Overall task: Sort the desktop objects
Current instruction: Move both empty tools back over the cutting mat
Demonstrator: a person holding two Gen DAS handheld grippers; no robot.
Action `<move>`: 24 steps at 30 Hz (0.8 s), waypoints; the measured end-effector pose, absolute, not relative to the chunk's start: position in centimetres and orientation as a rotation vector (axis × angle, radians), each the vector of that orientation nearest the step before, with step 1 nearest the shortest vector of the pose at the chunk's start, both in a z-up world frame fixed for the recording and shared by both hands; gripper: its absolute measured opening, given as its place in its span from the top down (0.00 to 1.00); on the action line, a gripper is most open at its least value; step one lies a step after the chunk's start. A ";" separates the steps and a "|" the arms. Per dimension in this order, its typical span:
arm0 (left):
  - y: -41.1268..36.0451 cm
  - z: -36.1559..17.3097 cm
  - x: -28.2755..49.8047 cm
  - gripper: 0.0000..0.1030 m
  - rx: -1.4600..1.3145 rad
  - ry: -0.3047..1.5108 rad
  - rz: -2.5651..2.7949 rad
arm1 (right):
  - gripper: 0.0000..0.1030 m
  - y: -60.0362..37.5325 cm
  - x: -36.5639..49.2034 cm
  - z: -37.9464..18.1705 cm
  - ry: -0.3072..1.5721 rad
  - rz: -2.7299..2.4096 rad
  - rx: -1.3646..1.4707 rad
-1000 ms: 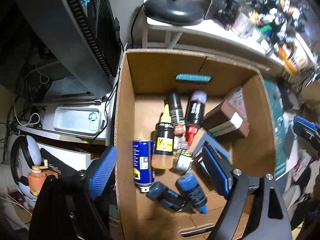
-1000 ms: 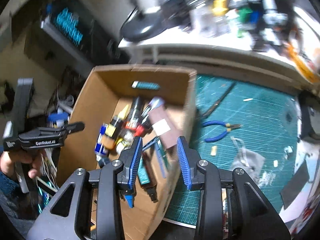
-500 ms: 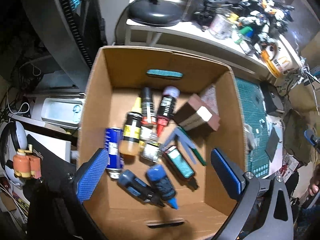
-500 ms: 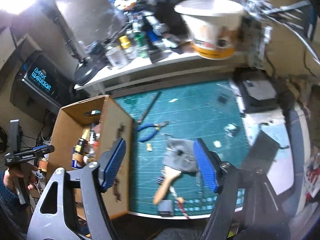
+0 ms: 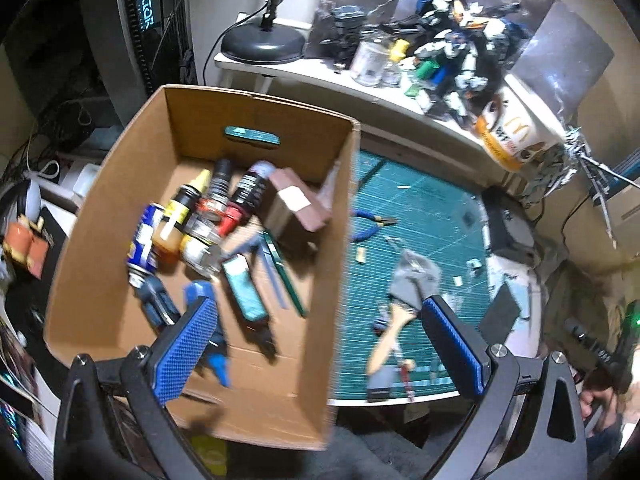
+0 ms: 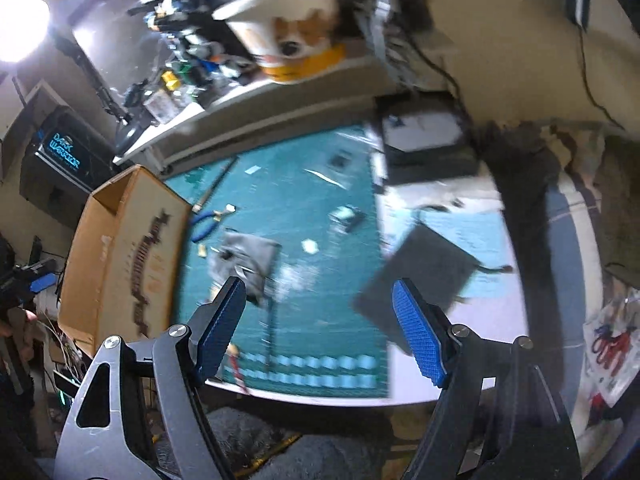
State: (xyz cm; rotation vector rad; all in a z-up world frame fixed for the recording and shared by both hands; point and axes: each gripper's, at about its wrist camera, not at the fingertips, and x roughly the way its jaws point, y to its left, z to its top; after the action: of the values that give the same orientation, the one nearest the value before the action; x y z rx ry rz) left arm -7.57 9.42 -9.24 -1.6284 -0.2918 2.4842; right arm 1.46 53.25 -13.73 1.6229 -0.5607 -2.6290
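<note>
A cardboard box (image 5: 256,120) stands left of the green cutting mat (image 5: 424,208). Inside lie several bottles (image 5: 212,208), a brown carton (image 5: 298,204) and a teal-faced tool (image 5: 244,288). On the mat lie blue pliers (image 5: 370,228), a grey cloth (image 5: 416,276) and a wooden-handled brush (image 5: 390,332). My left gripper (image 5: 316,320) hangs open and empty above the box's right wall. My right gripper (image 6: 318,296) is open and empty over the mat (image 6: 304,200), just right of the grey cloth (image 6: 248,256), with the pliers (image 6: 208,224) and box (image 6: 120,248) to its left.
A white shelf (image 5: 304,72) behind the mat carries a lamp base, jars, model figures and a paper cup (image 5: 516,132). A black device (image 6: 428,148) and a dark sheet (image 6: 420,280) lie right of the mat. A computer case (image 5: 136,20) stands behind the box.
Both grippers swung to the right, away from the box: the left now straddles its right wall, the right has gone from above the box to over the mat. Both jaws widened.
</note>
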 end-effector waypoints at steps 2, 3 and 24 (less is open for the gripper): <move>10.9 -8.9 -6.6 0.00 -1.626 -0.283 2.477 | 0.28 55.1 2.2 -14.4 -0.585 -2.606 1.661; 11.7 -8.8 -6.2 0.00 -1.625 -0.265 2.474 | 0.28 56.0 2.6 -14.6 -0.599 -2.596 1.668; 19.8 -12.1 -3.7 0.00 -1.427 -0.139 2.280 | 0.28 50.4 2.3 -14.1 -0.509 -2.527 1.720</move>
State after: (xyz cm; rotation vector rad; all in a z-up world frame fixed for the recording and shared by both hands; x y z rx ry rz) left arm -3.72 19.80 -12.06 -1.4267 -0.1390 2.2802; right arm 2.35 50.42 -14.06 1.7200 -0.5091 -2.5265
